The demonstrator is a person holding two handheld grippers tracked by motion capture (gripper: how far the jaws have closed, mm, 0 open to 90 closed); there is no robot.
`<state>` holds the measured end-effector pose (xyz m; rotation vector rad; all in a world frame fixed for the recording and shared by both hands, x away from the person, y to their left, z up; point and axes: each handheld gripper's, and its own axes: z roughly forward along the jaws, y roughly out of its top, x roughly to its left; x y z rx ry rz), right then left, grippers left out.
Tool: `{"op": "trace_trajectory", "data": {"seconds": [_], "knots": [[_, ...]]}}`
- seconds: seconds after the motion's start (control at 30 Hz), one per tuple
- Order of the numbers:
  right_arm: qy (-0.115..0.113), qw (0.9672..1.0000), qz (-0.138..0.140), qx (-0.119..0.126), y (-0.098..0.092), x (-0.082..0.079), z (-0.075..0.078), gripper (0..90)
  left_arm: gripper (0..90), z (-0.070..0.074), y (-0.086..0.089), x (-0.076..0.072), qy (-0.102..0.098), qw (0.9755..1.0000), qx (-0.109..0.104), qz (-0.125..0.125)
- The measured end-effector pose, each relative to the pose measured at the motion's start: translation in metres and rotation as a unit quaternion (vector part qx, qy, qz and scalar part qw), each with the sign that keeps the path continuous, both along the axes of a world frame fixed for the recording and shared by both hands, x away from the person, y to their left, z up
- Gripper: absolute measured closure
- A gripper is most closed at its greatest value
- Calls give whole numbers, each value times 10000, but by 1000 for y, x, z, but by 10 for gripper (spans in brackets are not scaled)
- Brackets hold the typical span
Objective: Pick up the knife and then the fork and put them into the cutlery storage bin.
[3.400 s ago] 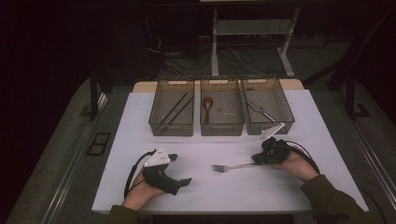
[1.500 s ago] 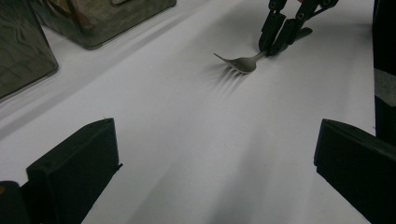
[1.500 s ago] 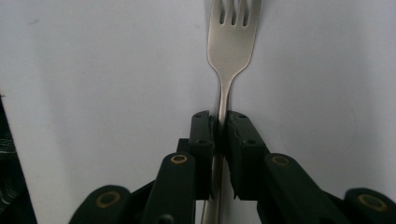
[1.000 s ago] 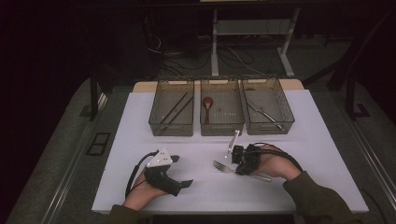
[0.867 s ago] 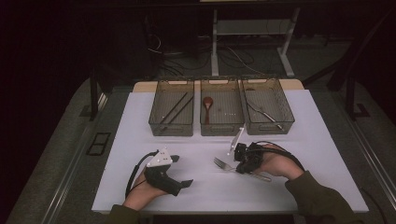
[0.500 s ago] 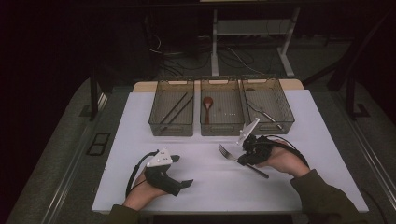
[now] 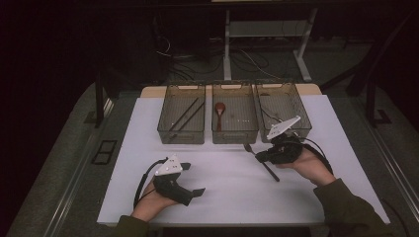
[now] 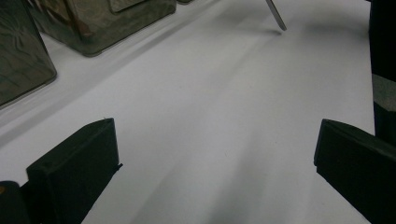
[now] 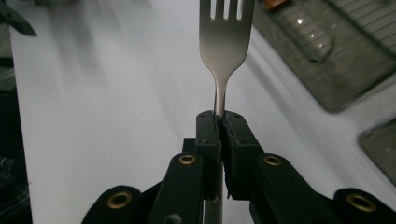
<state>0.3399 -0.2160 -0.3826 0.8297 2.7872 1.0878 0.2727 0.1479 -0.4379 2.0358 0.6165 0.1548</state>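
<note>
Fork (image 9: 226,42) neck clamped between right tongs (image 9: 220,122), tines beyond.

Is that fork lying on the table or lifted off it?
Lifted. The right gripper clamps the fork by its neck, and in the high view its handle slants above the white table.

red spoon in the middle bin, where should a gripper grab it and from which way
Take the red spoon by its thin handle, coming straight down from above. It lies flat in the middle bin, bowl toward the far end, and the bin's walls block any side approach. Set the jaws across the handle's width. The left gripper is open and free.
</note>
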Motion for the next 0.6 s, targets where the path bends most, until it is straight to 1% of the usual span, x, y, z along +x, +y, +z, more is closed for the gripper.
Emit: {"op": "trace_trajectory", "data": {"seconds": [0.13,0.27,0.3,0.4,0.5,0.6], "knots": [[-120,9995,-96,269,-6,2,4,844,0,0,1,0,-3,10000,3,10],[-269,9982,-219,489,-11,2,9,844,0,0,1,0,-10,10000,0,8],[-333,9975,-233,572,-12,2,10,844,0,0,1,0,-13,10000,2,3],[-379,9957,-347,773,-16,3,15,844,0,0,2,-1,-21,10000,15,-3],[-480,9941,-411,883,-19,4,18,844,0,0,3,-1,-35,10000,-16,12],[-551,9924,-502,982,-22,6,22,844,0,0,4,-2,-38,10000,2,13]]}}
